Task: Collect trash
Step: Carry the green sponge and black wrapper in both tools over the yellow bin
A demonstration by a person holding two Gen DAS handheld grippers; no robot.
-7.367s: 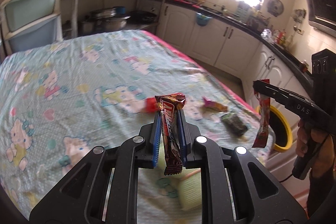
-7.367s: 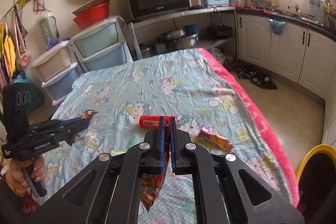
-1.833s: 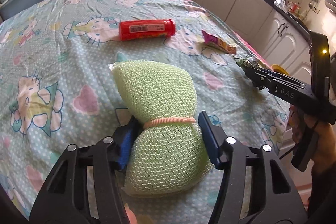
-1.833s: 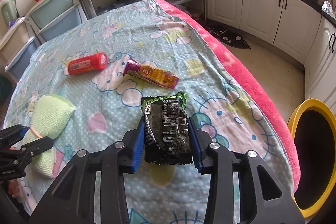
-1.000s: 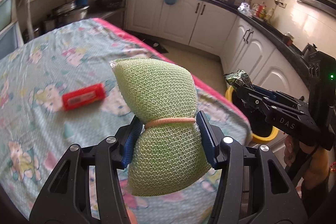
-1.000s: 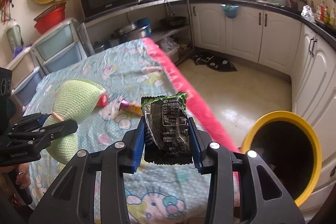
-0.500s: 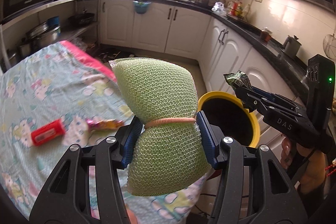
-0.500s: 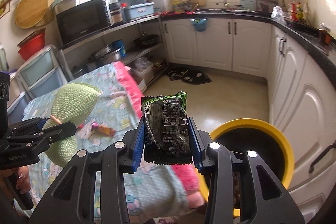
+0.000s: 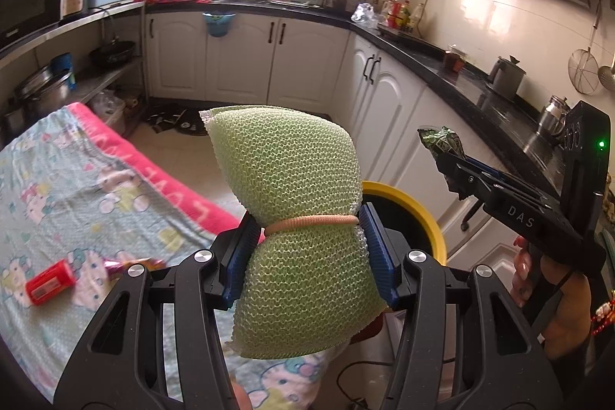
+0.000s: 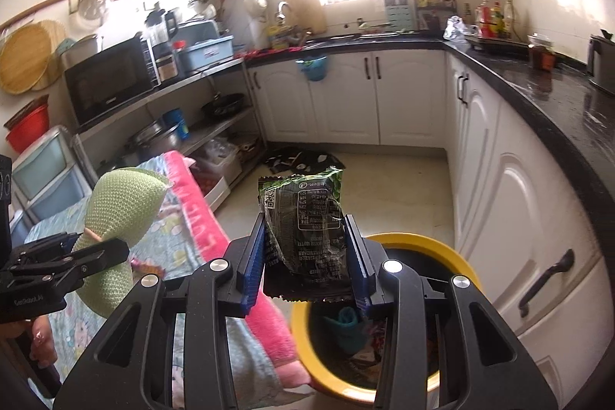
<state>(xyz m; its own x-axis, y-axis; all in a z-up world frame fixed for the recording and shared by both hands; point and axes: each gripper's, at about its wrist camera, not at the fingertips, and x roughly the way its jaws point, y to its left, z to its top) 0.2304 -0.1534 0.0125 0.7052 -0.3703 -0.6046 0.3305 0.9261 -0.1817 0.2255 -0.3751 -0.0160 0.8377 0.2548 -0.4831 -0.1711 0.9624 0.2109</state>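
L gripper is clamped on a pale green mesh sponge tied w/ a peach band, held up just left of the round yellow-rimmed black trash bin. R gripper is clamped on a crinkled dark green-black snack wrapper, above the bin's near rim. Red tube & pink-yellow candy wrapper lie on the cartoon-print cloth, well left of the bin.

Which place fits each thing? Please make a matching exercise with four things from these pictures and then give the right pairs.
Things:
1. green mesh sponge
2. dark snack packet
3. red tube
4. yellow-rimmed bin

Places:
A. lying on the patterned tablecloth
B. on the floor beside the table
C. between the left gripper's pads
D. between the right gripper's pads

Pairs: 1-C, 2-D, 3-A, 4-B
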